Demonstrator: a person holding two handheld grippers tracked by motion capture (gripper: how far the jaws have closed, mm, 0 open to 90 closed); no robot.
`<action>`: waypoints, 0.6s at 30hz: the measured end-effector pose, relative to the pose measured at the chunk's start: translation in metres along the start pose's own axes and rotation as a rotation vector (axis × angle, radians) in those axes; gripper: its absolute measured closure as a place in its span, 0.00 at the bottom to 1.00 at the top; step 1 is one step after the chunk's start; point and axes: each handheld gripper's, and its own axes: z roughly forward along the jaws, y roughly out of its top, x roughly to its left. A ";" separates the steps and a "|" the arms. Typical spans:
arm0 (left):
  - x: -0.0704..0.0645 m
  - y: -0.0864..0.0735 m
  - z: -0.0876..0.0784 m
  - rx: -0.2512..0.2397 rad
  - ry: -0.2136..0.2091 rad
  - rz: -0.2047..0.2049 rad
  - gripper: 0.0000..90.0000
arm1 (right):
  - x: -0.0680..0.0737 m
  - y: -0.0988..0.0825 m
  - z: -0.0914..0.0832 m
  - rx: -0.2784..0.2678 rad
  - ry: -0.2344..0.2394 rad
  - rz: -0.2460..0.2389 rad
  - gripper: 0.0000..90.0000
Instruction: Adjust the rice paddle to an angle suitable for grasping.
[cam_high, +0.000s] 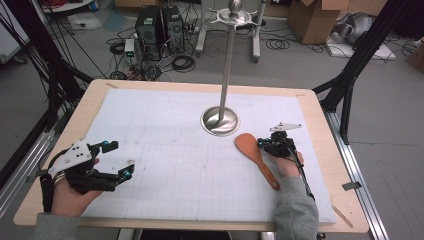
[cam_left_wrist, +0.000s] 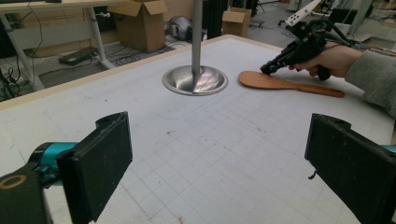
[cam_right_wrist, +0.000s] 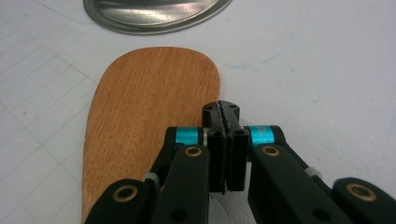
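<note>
Wooden spatula beside a metal stand, two hand-held grippers over the counter

A wooden spatula (cam_high: 255, 157) lies flat on the white gridded mat (cam_high: 190, 160) that covers the counter (cam_high: 325, 130). Its broad blade points toward the round base of a metal stand (cam_high: 220, 121), near it but not touching, and its handle runs back toward the person's side at the right.

The right hand-held gripper (cam_high: 261, 143) sits just at the right edge of the spatula blade, held by the right hand (cam_high: 287, 162) in a grey sleeve. In the right gripper view its two jaws are pressed together with nothing between them, the tips low over the mat right next to the blade's edge; whether they touch the wood cannot be told. In the left gripper view the same gripper (cam_left_wrist: 271, 68) shows across the mat with its tip down at the spatula (cam_left_wrist: 285, 84).

The left hand-held gripper (cam_high: 120, 160) is at the near left of the mat, well apart from the spatula, held in the left hand (cam_high: 75, 192). Its jaws are spread wide and hold nothing, pointing across the mat toward the stand.

The stand's thin pole rises straight from its shiny base to a hooked top (cam_high: 235, 15).
</note>
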 end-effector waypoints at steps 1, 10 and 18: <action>0.000 0.000 0.000 -0.002 0.003 -0.004 0.09 | 0.000 0.000 0.001 -0.004 0.003 -0.005 0.99; 0.001 -0.001 -0.002 0.004 0.006 -0.003 0.09 | 0.010 0.006 0.006 0.019 0.045 -0.038 1.00; 0.002 -0.002 -0.002 0.004 0.009 -0.006 0.09 | 0.024 0.012 0.013 0.031 0.109 -0.092 1.00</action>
